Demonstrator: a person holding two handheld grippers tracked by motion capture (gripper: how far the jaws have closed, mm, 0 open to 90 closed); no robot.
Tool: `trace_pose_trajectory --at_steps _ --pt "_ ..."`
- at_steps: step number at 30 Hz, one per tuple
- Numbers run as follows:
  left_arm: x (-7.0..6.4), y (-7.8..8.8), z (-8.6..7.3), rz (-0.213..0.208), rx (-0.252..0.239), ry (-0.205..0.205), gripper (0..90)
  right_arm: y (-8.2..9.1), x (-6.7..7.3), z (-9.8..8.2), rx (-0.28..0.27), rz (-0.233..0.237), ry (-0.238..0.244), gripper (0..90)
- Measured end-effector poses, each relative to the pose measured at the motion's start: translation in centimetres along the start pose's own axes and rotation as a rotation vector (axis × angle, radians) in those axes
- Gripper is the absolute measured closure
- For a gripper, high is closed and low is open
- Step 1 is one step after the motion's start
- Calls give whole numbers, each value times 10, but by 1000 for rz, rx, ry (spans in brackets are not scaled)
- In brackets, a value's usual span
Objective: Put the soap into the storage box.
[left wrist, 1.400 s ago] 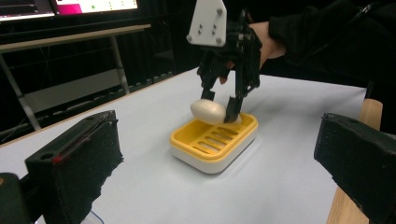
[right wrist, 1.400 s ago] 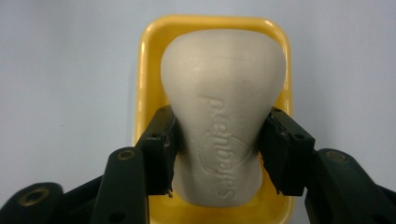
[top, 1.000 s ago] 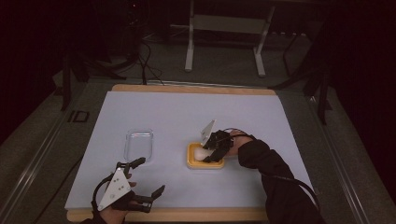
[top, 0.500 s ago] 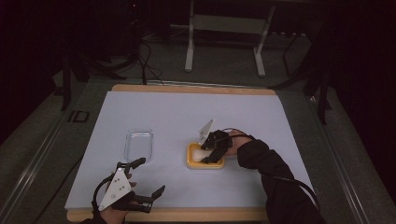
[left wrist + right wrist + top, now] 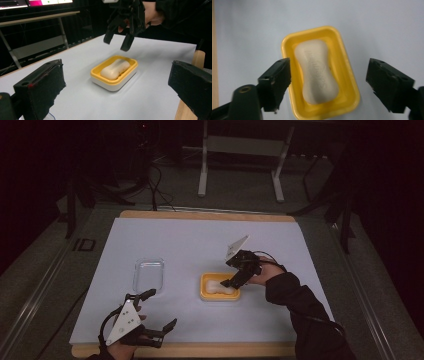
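High view, near edge first: left gripper (image 5: 150, 316) resting by the table's front left corner, jaws spread wide and holding nothing, aimed toward the middle of the white table (image 5: 200, 240). Just beyond it, a clear lid (image 5: 148, 274) lying flat — well apart from everything else. Farther right, yellow soap dish (image 5: 219, 287) with a pale soap bar (image 5: 220, 287) inside. Directly above that, right gripper (image 5: 234, 281), pointing down, jaws wide, empty. Seen from the right gripper view: soap bar's long axis running between the two jaws, not across them — so a straight descent likely straddles its narrow width. Right hand clearly nearer; left well off.
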State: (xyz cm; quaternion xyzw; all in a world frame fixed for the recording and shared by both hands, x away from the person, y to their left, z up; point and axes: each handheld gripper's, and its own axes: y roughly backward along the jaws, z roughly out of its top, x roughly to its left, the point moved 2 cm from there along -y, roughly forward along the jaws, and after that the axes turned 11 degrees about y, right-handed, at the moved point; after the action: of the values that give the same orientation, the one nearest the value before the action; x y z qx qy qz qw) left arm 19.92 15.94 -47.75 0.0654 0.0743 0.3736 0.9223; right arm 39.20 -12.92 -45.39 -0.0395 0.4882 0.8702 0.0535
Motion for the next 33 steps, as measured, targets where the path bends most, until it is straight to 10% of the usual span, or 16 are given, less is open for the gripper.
trace_pose_trajectory --at_steps 19,33 --pt "-1 0 0 -5 2 3 7 39 12 -39 -68 -250 -241 142" --pt "-1 0 -1 -8 7 3 7 43 34 -69 -129 -351 -332 142"
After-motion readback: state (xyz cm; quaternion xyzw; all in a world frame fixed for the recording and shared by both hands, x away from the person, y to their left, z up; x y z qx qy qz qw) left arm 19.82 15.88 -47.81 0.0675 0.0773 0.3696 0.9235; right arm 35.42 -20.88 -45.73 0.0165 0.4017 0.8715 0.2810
